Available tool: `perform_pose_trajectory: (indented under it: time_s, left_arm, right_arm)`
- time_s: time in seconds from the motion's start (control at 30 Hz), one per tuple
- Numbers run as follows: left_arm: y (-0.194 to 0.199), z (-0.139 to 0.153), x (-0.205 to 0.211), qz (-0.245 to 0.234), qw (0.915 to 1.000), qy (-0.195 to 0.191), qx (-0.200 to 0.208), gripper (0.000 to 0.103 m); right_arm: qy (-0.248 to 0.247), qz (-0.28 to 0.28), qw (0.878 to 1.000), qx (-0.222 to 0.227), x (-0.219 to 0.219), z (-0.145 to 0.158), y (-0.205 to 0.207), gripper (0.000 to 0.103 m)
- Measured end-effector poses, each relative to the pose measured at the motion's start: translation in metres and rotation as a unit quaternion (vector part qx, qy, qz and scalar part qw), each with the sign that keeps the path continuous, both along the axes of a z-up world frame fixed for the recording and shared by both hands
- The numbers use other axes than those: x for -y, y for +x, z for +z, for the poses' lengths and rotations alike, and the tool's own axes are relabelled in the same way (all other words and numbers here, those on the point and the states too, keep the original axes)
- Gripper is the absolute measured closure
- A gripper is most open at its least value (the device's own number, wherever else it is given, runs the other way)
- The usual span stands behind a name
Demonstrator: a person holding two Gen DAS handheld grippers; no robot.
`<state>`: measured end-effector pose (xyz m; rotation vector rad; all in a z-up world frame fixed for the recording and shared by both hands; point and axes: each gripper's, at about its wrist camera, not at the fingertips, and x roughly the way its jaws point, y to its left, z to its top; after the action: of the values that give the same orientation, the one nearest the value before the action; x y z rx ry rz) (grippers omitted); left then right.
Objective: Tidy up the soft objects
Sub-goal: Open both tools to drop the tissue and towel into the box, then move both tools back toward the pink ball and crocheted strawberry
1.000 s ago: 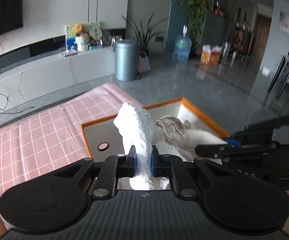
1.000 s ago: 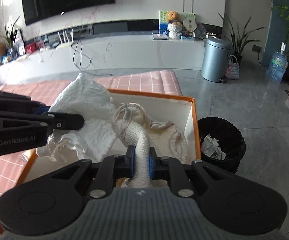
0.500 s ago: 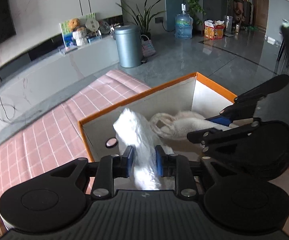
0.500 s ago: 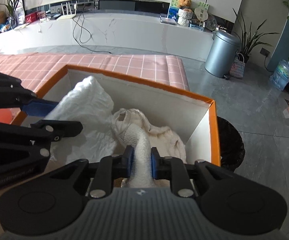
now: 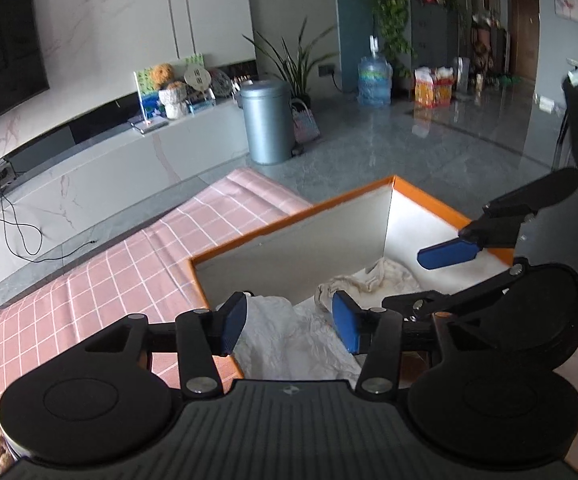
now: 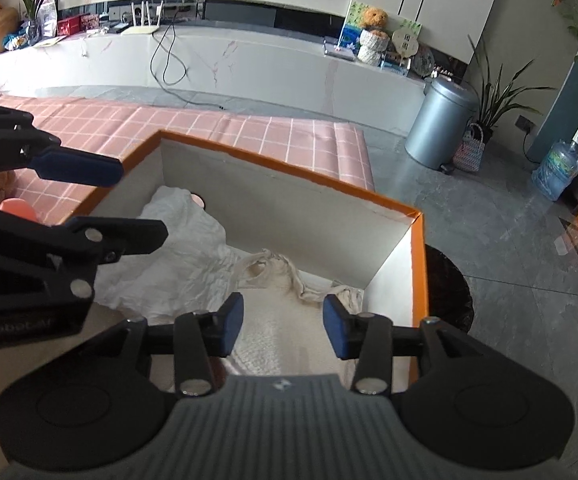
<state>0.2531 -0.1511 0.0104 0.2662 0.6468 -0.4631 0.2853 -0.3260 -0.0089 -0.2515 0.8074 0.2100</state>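
Both tools, left tool (image 5: 288, 324) and right tool (image 6: 284, 328), released: crinkled white cloth (image 5: 289, 340), knitted cream cloth (image 6: 277, 332) lie boxed.

pink checked tablecloth (image 6: 225, 128), grey pedal bin (image 6: 439, 124), water jug (image 6: 557, 170), black wastebasket (image 6: 449, 284)

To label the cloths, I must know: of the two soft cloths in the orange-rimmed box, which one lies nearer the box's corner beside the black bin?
The cream knitted cloth; the crinkled white cloth lies on the opposite side.
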Motion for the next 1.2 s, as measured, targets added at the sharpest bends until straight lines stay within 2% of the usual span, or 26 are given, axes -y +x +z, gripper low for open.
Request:
perform_pose_trajectory:
  time_s: [0.13,0.23,0.37,0.57,0.8,0.93,1.1,1.2]
  left_arm:
    - [-0.02,0.014,-0.02,0.015,0.999,-0.037,0.019,0.046]
    - [-0.04,0.023,-0.037,0.027,0.9971,-0.058,0.041,0.046]
    - [-0.065,0.031,-0.062,0.044,0.994,-0.087,0.05,0.046]
    - [-0.101,0.032,-0.104,0.082,0.9878,-0.118,0.061,0.046]
    - [-0.127,0.015,-0.161,0.161,0.9735,-0.155,0.048,0.046]
    - [-0.139,0.001,-0.19,0.205,0.9638,-0.167,0.035,0.046]
    - [-0.151,-0.016,-0.216,0.237,0.956,-0.173,0.019,0.046]
    - [-0.156,-0.026,-0.225,0.243,0.9551,-0.169,0.019,0.046]
  right_arm:
    - [0.001,-0.01,0.999,0.047,-0.007,0.014,-0.033,0.045]
    - [0.021,-0.014,0.997,0.078,-0.015,0.027,-0.059,0.04]
    - [0.059,-0.014,0.992,0.109,-0.032,0.041,-0.092,0.039]
    - [0.082,0.001,0.985,0.149,-0.075,0.052,-0.138,0.034]
    - [0.097,0.029,0.981,0.163,-0.132,0.047,-0.181,0.033]
    - [0.108,0.031,0.982,0.153,-0.157,0.033,-0.197,0.033]
    - [0.1,0.049,0.986,0.127,-0.185,0.012,-0.21,0.033]
    - [0.092,0.061,0.987,0.116,-0.195,0.002,-0.215,0.033]
